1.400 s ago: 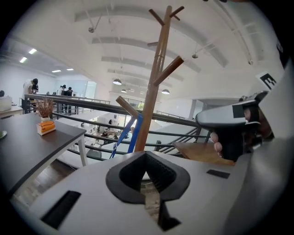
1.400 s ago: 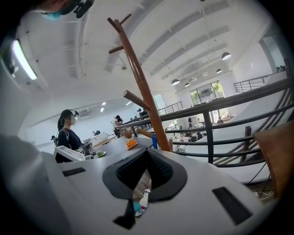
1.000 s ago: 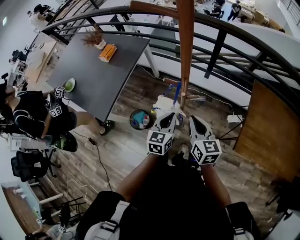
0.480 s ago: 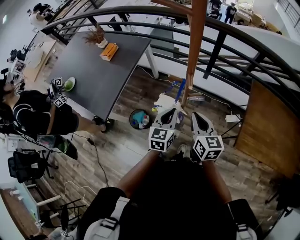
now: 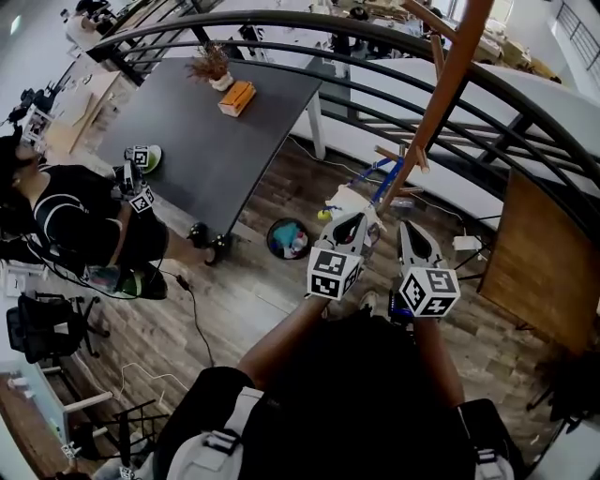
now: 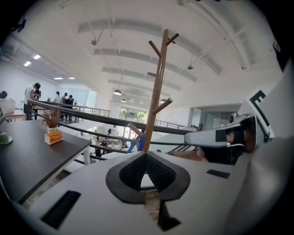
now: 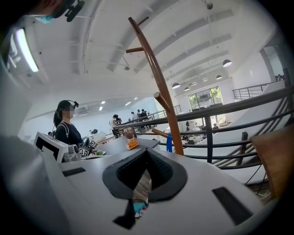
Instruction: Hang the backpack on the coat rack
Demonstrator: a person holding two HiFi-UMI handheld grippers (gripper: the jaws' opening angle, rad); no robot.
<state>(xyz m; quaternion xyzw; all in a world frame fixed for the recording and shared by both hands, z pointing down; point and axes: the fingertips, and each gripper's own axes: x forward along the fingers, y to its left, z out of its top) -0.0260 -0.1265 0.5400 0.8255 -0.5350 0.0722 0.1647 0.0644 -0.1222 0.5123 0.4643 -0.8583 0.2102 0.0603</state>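
While both tools are held side by side at the centre of the head view, the left tool (image 5: 361, 221) has its jaws pressed together, the tips meeting with nothing between them. The right tool (image 5: 410, 232) is closed the same way on nothing. Just beyond their tips, low on the pole of the wooden coat rack (image 5: 441, 98), is the backpack (image 5: 343, 199), a pale bundle partly hidden by the left tool. Its blue strap (image 5: 382, 178) lies against the pole beside a low peg; whether it is hooked over that peg I cannot tell. The rack leans across the upper right of the frame, in front of a curved dark railing (image 5: 281, 21).

At the upper left stands a dark surface (image 5: 206, 159) carrying an orange box (image 5: 237, 97) and a potted dried plant (image 5: 214, 67). A person in black (image 5: 75, 216) stands at the left edge beside it. A round bin (image 5: 286, 237) sits on the wooden floor (image 5: 234, 291), between the surface and the tools.
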